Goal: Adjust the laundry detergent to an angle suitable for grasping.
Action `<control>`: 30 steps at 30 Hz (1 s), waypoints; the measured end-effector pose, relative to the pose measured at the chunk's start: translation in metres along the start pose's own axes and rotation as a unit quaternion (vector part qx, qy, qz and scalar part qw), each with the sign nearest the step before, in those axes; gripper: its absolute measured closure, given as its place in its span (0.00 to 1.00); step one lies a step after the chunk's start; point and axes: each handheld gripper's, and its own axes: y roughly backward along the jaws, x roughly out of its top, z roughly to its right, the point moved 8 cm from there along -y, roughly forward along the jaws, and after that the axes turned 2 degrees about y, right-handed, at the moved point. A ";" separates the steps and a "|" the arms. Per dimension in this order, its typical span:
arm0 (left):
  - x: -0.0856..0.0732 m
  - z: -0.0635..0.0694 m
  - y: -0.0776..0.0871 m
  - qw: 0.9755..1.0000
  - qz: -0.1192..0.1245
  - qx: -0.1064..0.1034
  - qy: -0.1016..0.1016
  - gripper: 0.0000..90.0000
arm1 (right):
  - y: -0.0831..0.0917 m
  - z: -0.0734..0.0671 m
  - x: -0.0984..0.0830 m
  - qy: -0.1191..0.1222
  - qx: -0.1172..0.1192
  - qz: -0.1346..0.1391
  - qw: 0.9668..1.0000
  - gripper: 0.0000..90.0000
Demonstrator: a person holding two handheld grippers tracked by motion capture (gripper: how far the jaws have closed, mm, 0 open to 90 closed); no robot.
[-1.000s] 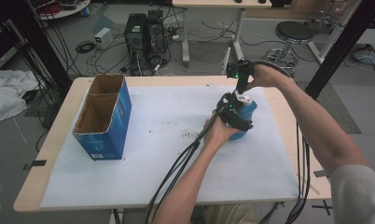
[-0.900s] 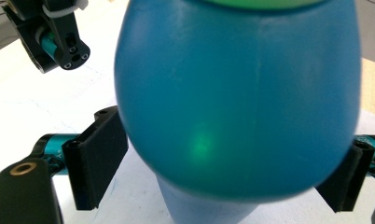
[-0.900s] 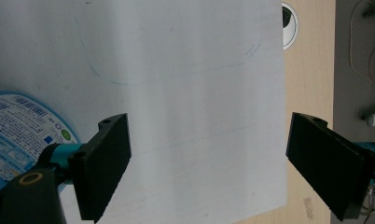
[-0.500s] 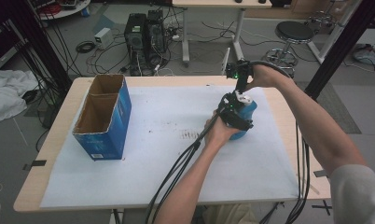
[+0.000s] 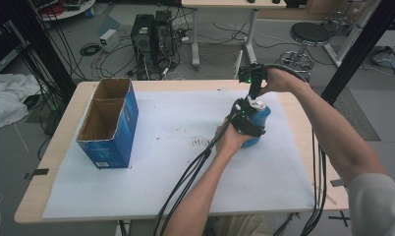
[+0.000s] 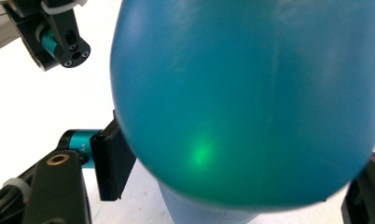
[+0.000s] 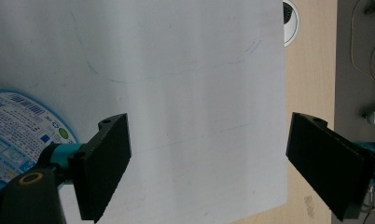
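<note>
The blue bottle (image 5: 254, 125) stands upright on the tabletop (image 5: 185, 162). Left tongs (image 6: 232, 186) have just been closing around its body, apparently touching. Right tongs (image 7: 209, 163) hover spread, directly above the cap.

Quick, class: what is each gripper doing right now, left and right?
Left gripper: jaws just closing around the blue bottle; firm grip cannot be told.
Right gripper: open, holding nothing.
</note>
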 end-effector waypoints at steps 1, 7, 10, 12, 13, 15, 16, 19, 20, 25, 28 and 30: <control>0.000 0.000 0.000 1.000 -0.001 0.000 0.000 0.32 | 0.000 0.000 0.000 0.000 0.000 0.001 1.000 0.15; 0.000 0.001 -0.001 1.000 0.001 0.002 0.004 0.35 | 0.000 0.000 0.000 0.001 -0.001 0.000 1.000 0.15; 0.000 0.000 0.000 1.000 -0.002 0.003 0.002 0.39 | 0.000 -0.001 0.000 0.000 -0.001 -0.003 1.000 0.15; 0.000 0.000 0.000 1.000 -0.003 0.001 0.001 0.41 | 0.000 -0.001 0.000 0.001 0.000 -0.002 1.000 0.15; 0.000 0.000 -0.001 1.000 -0.002 0.001 0.003 0.42 | 0.001 -0.001 0.000 0.002 0.000 -0.002 1.000 0.15; -0.001 0.000 -0.001 1.000 -0.003 -0.001 0.005 0.44 | 0.001 -0.001 0.000 0.002 0.000 -0.001 1.000 0.15; -0.001 0.001 -0.002 1.000 -0.004 -0.005 0.007 0.44 | 0.001 -0.001 0.001 0.002 -0.001 0.000 1.000 0.15; -0.001 0.001 -0.002 1.000 -0.003 -0.007 0.008 0.49 | 0.002 -0.001 0.000 0.000 -0.002 -0.001 1.000 0.15; -0.002 0.001 -0.001 1.000 -0.005 -0.007 0.005 0.50 | 0.002 -0.001 -0.001 0.001 -0.003 -0.003 1.000 0.15; -0.002 0.001 -0.001 1.000 -0.004 -0.010 0.003 0.51 | 0.003 0.000 -0.002 -0.002 -0.004 -0.002 1.000 0.15; -0.001 0.001 -0.001 1.000 -0.003 -0.011 0.004 0.51 | 0.004 -0.001 -0.002 -0.002 -0.004 -0.001 1.000 0.15; -0.002 0.001 0.000 1.000 -0.004 -0.012 0.003 0.51 | 0.004 -0.001 -0.002 -0.002 -0.004 -0.002 1.000 0.15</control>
